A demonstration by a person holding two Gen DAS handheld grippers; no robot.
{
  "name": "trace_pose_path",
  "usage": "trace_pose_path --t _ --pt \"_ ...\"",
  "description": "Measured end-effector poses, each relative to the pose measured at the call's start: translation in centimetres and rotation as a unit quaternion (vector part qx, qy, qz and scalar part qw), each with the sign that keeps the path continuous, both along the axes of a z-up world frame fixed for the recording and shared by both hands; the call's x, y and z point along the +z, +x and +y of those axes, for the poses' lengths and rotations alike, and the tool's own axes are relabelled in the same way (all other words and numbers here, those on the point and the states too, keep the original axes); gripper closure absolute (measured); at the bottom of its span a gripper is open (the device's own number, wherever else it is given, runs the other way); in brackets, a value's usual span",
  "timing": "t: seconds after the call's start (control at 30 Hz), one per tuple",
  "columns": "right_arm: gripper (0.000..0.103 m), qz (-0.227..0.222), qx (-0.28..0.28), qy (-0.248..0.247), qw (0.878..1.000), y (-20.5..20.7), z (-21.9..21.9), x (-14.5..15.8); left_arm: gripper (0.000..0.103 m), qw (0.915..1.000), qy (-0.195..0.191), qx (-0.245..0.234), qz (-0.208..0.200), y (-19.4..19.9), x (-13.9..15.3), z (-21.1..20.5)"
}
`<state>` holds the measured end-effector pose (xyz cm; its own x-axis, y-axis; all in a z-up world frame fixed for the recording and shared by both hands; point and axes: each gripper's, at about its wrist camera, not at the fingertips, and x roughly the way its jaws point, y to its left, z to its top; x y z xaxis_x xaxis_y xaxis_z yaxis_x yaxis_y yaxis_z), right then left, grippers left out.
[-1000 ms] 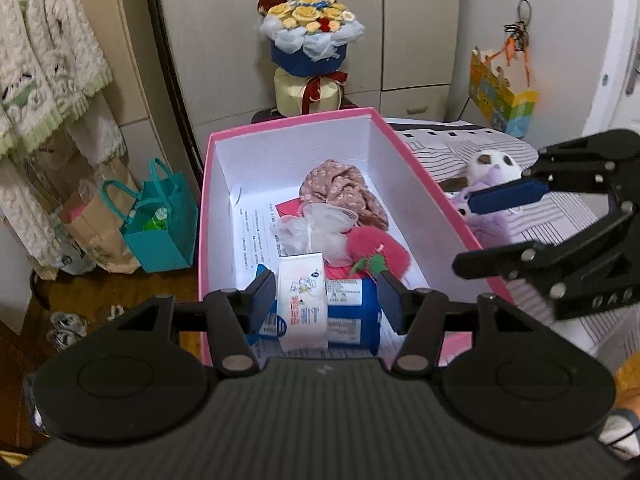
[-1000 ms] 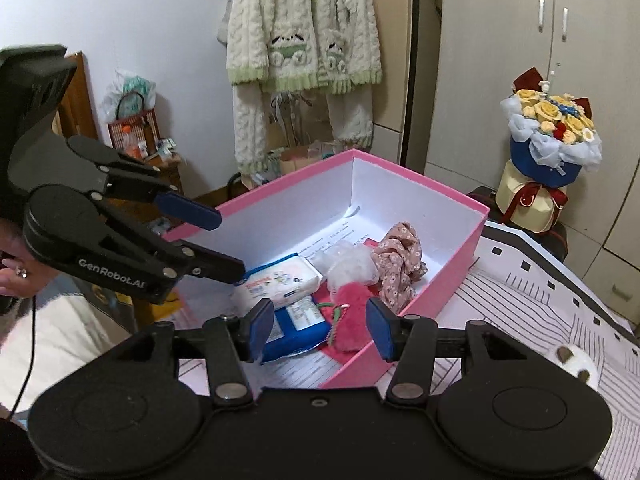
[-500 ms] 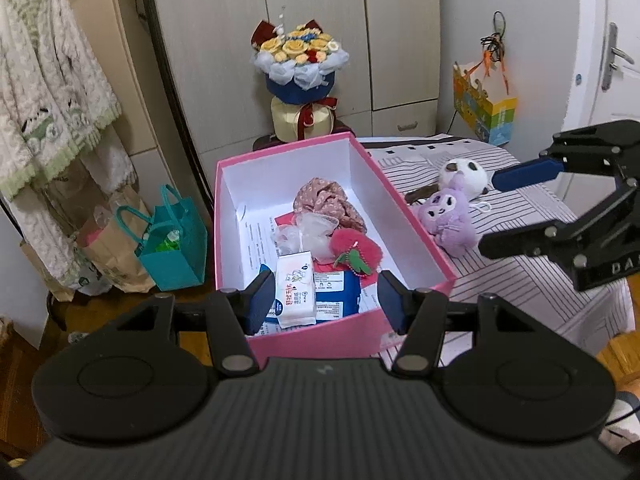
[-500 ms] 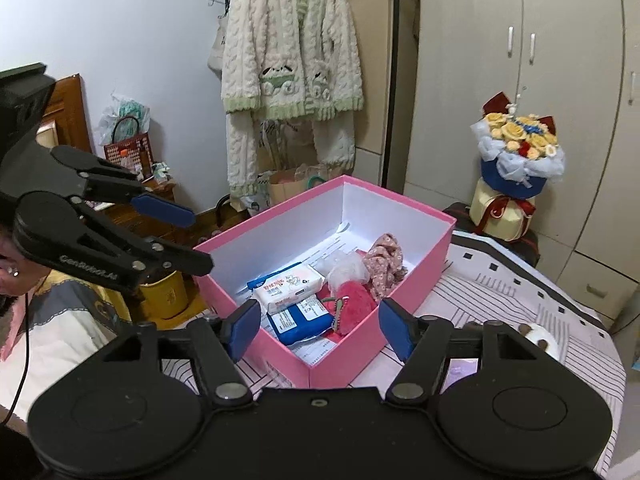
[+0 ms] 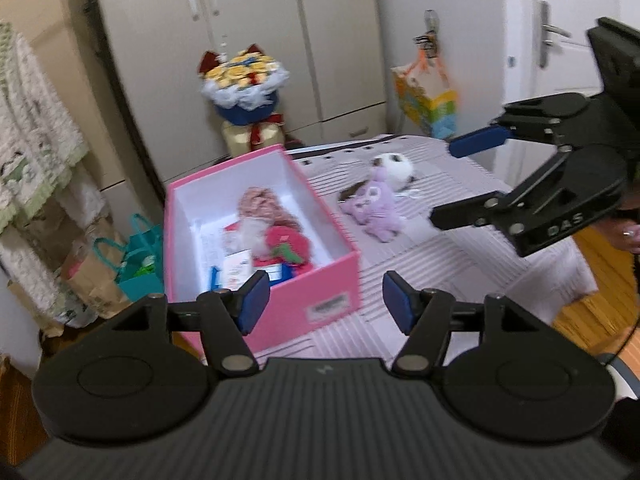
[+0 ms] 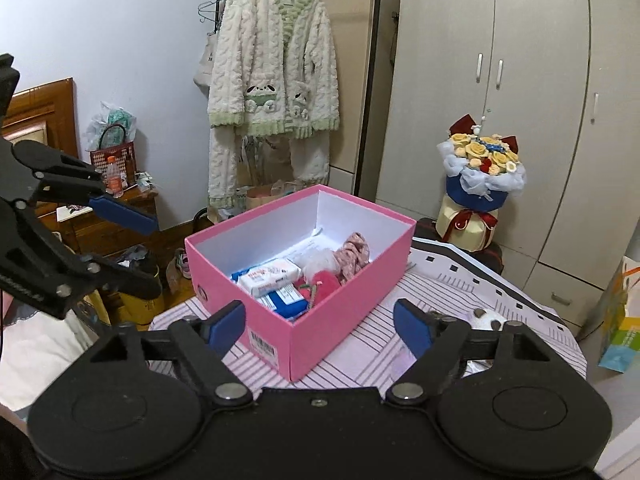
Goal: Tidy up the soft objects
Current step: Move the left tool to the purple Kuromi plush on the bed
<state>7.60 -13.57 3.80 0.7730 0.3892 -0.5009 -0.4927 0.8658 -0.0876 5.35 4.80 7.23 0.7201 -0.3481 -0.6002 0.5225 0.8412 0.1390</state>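
Note:
A pink box (image 5: 320,276) (image 6: 340,320) stands on the striped table (image 5: 460,264) and holds a pink cloth (image 6: 354,254), a red plush (image 5: 288,244), a white tissue pack (image 6: 270,278) and a blue pack (image 6: 286,298). A purple plush (image 5: 374,210) and a white plush (image 5: 394,166) lie on the table right of the box. My left gripper (image 5: 324,300) is open and empty, back from the box's near corner. My right gripper (image 6: 320,326) is open and empty, also back from the box; it also shows in the left wrist view (image 5: 460,180).
A flower bouquet (image 6: 480,184) stands behind the table by the wardrobe. A teal bag (image 5: 138,256) and paper bags sit on the floor left of the box. A cardigan (image 6: 276,72) hangs on a rack. A colourful gift bag (image 5: 426,102) hangs at the right.
Both grippers have pulled back and up from the box, which now looks smaller and farther. Both stay open and empty. The two plush toys have come fully into the left wrist view.

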Motion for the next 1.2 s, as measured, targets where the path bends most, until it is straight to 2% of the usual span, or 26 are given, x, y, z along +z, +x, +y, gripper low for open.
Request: trace_pose_path --t 0.13,0.2,0.27,0.43,0.53,0.67,0.73,0.83,0.93,1.03,1.1,1.2 --pt "0.012 -0.007 -0.007 0.004 1.000 -1.0 -1.5 -1.2 0.038 0.9994 -0.023 -0.021 0.013 -0.2 -0.8 -1.7" --pt "0.006 -0.008 -0.012 0.008 1.000 -1.5 -2.5 -2.0 0.036 0.9989 -0.033 -0.028 0.016 -0.1 -1.3 -2.6" --pt "0.005 -0.009 -0.020 0.011 1.000 -1.8 -3.7 -2.9 0.032 0.9980 -0.049 -0.036 0.015 0.2 -1.7 -3.5" --pt "0.005 -0.001 -0.044 0.011 0.999 -1.8 -6.4 -5.1 0.031 0.9955 -0.078 -0.050 0.015 1.7 -3.3 -6.1" --pt "0.005 -0.007 -0.048 0.003 0.999 -1.4 -7.2 -6.1 0.025 0.9940 -0.093 -0.056 0.016 3.0 -4.4 -7.8" --pt "0.005 -0.008 -0.048 -0.017 0.999 -0.2 -7.5 -7.8 0.022 0.9923 -0.121 -0.027 -0.002 4.9 -5.6 -9.6" --pt "0.005 -0.001 -0.048 -0.021 0.999 0.9 -7.5 -8.7 0.022 0.9917 -0.128 -0.012 0.002 6.3 -6.1 -10.3" --pt "0.005 0.013 -0.044 0.004 0.999 2.7 -8.1 -10.0 0.022 0.9894 -0.144 -0.001 0.018 8.3 -7.0 -11.2" --pt "0.005 0.010 -0.047 0.035 0.998 4.4 -8.6 -11.2 0.024 0.9894 -0.142 0.004 0.032 9.7 -8.3 -12.8" --pt "0.005 -0.002 -0.038 0.045 0.998 6.2 -8.8 -12.0 0.026 0.9886 -0.143 0.007 0.046 11.1 -9.4 -14.1" --pt "0.005 0.002 -0.034 0.052 0.998 7.8 -9.0 -12.5 0.033 0.9866 -0.152 0.020 0.056 12.2 -10.1 -14.7" --pt "0.006 0.023 -0.032 0.054 0.998 10.2 -9.0 -13.5 0.041 0.9885 -0.138 0.048 0.041 14.0 -10.9 -15.9"
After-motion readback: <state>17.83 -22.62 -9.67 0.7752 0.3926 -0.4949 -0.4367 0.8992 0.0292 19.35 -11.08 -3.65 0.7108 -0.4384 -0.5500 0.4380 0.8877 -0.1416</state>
